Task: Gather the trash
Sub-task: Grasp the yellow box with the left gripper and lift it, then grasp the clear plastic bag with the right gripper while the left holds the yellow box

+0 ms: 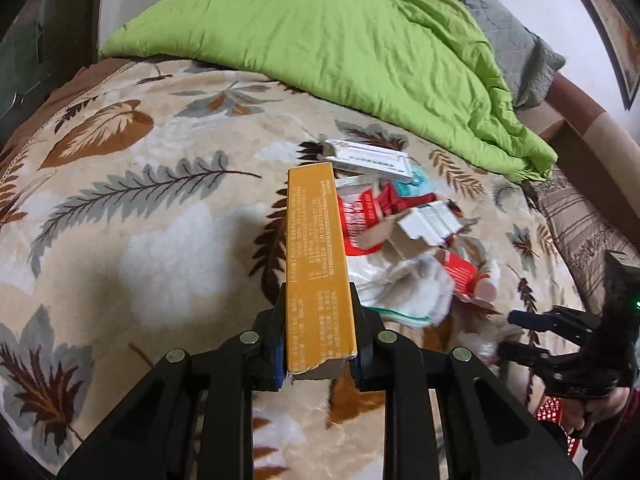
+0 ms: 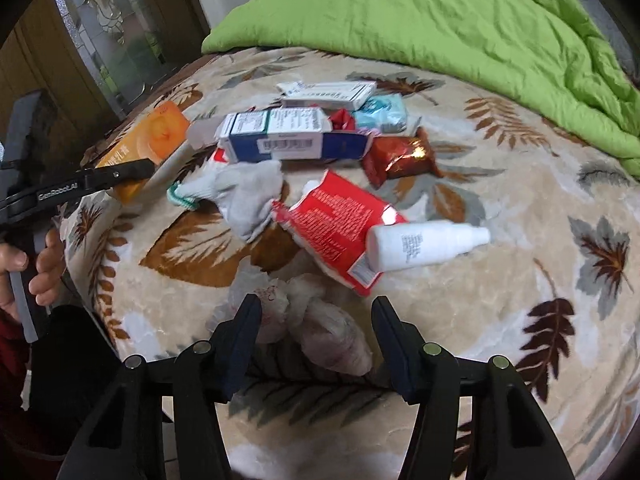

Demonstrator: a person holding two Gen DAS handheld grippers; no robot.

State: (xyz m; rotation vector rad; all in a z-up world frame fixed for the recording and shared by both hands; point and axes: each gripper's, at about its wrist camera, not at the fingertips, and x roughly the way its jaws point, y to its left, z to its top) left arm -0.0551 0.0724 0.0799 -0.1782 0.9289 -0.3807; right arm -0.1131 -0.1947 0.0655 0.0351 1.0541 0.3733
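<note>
On the leaf blanket [image 2: 500, 312] the trash lies heaped. The left gripper [image 1: 318, 344] clamps a stiff, light yellow box [image 1: 316, 264] near its end. The right gripper [image 2: 316, 336] stands open around soft crumpled tissue [image 2: 320, 332]; best pinched mid-wad.

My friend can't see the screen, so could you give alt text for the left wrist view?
The left gripper clamps a long yellow carton above a leaf-patterned blanket. Beyond lies a pile of boxes and wrappers, a green quilt behind, and the right gripper at the right edge.
</note>
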